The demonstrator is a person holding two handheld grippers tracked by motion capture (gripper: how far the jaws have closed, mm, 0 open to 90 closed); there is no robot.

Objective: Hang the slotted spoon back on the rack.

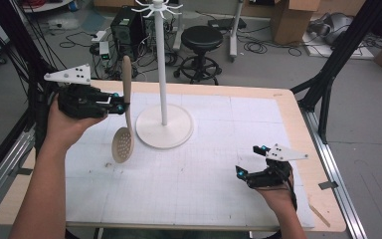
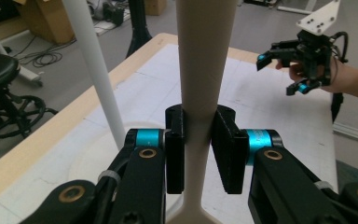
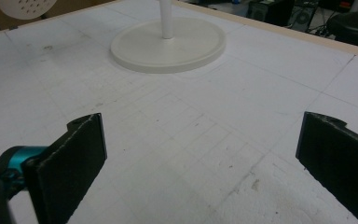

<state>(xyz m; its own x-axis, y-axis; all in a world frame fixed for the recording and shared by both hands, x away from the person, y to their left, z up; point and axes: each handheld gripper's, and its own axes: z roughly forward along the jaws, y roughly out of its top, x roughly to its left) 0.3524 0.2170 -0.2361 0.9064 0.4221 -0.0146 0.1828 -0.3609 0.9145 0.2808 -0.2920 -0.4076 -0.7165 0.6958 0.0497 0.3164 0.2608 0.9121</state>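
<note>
The left gripper [image 1: 121,106] clamps the handle of the slotted spoon [image 1: 124,130], lifted upright just beside the white hook stand [image 1: 163,74]; hanging it looks left to do; the right gripper [image 1: 251,160] rests spread, empty.

No legible text, label, brand, number or sign anywhere: none on the tabletop [image 1: 258,149], none on the cardboard boxes [image 1: 296,17] behind.

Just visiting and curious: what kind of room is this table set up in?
Probably a lab or workshop: cables sprawl over the grey floor, a computer tower and cardboard boxes stand about, and a black stool waits behind the table.
</note>
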